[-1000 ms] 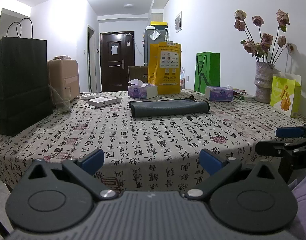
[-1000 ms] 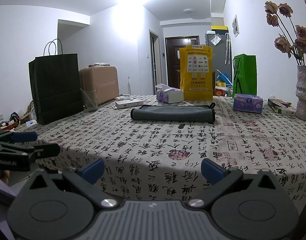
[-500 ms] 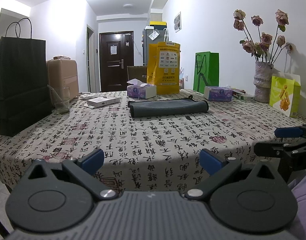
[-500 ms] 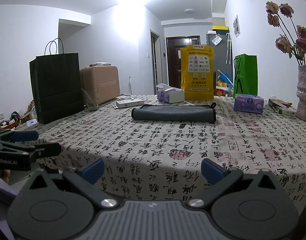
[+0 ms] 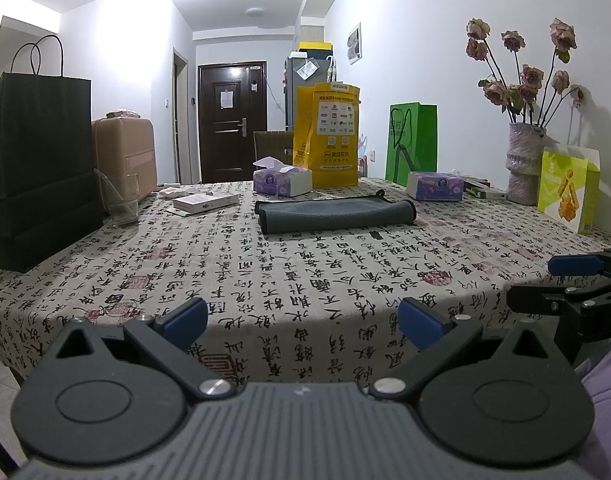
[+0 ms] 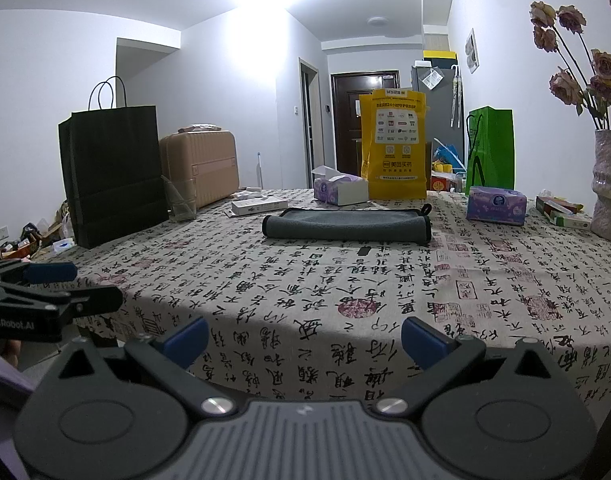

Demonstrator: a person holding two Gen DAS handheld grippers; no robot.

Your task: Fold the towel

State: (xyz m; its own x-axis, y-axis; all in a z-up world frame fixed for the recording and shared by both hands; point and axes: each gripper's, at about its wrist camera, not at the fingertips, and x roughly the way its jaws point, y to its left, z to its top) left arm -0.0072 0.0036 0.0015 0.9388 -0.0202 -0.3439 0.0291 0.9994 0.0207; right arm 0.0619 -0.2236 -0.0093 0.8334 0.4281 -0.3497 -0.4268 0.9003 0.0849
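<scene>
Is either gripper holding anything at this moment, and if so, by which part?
Nothing is held. The left gripper and right gripper are both open and empty at the near table edge, apart from the grey towel lying farther back on the tablecloth.

"genrobot.ai" is printed in pale letters on the side of the left gripper [image 6: 55, 280]. a single "d" is seen on the right gripper [image 5: 577, 276]. left of the green bag [image 6: 490, 148], chinese print on the yellow bag [image 6: 394, 144] is too small to be read.
</scene>
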